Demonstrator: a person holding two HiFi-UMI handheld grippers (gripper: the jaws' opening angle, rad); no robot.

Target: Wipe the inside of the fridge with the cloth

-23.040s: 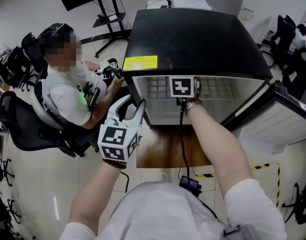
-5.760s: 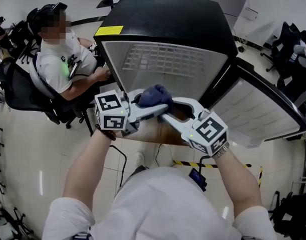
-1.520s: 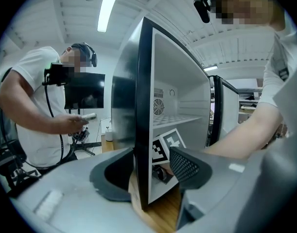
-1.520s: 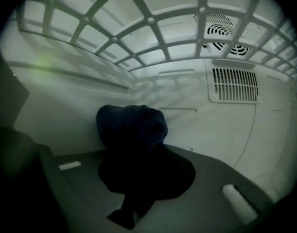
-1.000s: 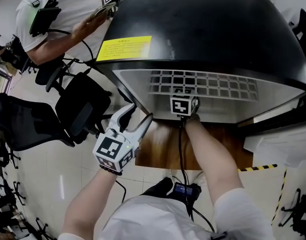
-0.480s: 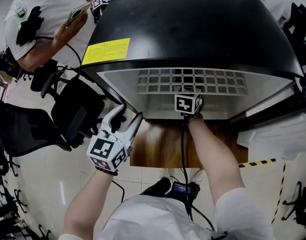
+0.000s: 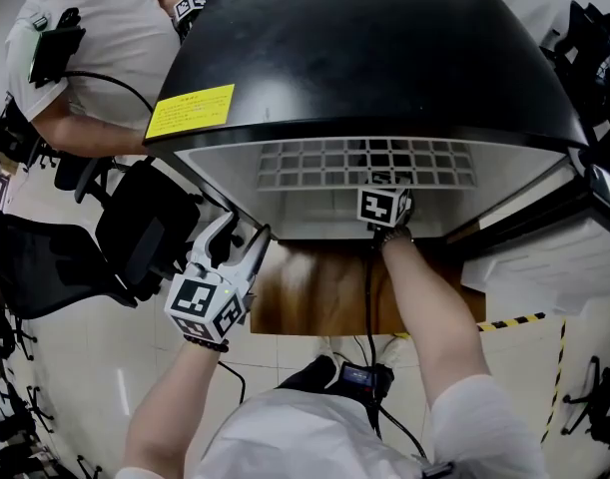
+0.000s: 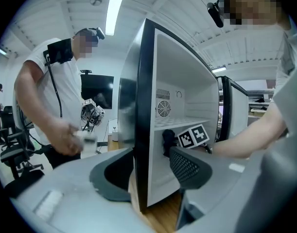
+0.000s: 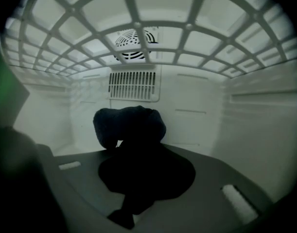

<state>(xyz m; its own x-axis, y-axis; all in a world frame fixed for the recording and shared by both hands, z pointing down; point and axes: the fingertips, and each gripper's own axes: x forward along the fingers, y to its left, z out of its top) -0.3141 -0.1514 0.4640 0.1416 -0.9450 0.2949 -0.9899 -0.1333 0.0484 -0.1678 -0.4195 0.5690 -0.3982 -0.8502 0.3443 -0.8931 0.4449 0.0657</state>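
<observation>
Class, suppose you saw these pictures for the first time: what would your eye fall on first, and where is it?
The black-topped fridge fills the head view, its yellow label at the top's left front corner. Inside the white interior, under the wire shelf, the right gripper is shut on a dark cloth. The left gripper hangs open outside, by the fridge's left edge.

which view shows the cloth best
The right gripper view: the dark cloth sits centre, clamped in the right tongs. The left gripper view catches only a dark glimpse; in the head view the fridge top hides it.
</observation>
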